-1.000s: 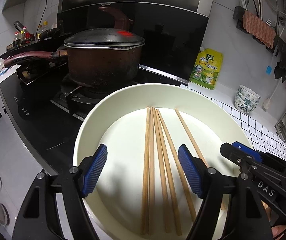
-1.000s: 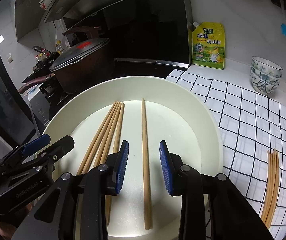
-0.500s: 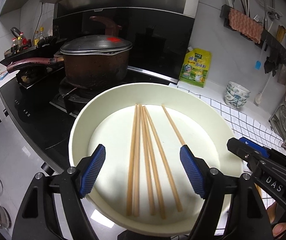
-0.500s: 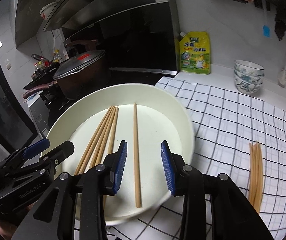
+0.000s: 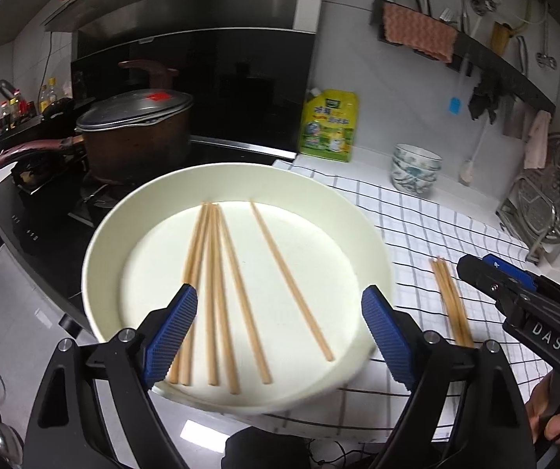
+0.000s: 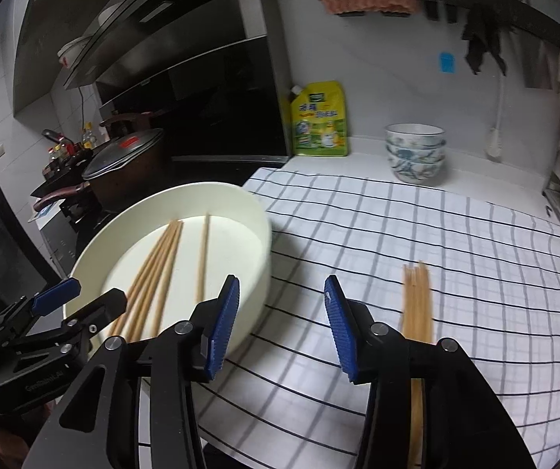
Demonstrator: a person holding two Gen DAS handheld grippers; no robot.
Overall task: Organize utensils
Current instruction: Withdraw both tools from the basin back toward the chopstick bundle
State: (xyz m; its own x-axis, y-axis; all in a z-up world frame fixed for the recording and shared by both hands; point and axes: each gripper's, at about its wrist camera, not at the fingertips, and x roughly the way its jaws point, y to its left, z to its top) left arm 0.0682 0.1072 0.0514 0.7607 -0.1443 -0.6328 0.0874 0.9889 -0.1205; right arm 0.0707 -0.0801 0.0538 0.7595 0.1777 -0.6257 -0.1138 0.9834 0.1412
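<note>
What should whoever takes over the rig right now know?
Left tongs: empty, opening, above the dish.
Right tongs: empty, opening, over the cloth.
Chopsticks: five loose in the dish; a bundle on the cloth beside it.
Done: some chopsticks grouped on the cloth.
Left: probably move the dish's five to that bundle.

The near ends of the loose chopsticks (image 6: 417, 312) on the checked cloth (image 6: 397, 234) are hidden behind the right tool (image 6: 282, 328), and their tips are smeared by motion blur. In the left wrist view, the lower ends of the leftmost chopsticks in the white plate (image 5: 104, 273) are covered by a blue pad (image 5: 170, 336) of the left tool (image 5: 280, 336). The bottles (image 5: 14, 101) beyond the pot (image 5: 135, 136) are too small to be told apart. A hand (image 5: 553, 418) is cut off at the edge.
</note>
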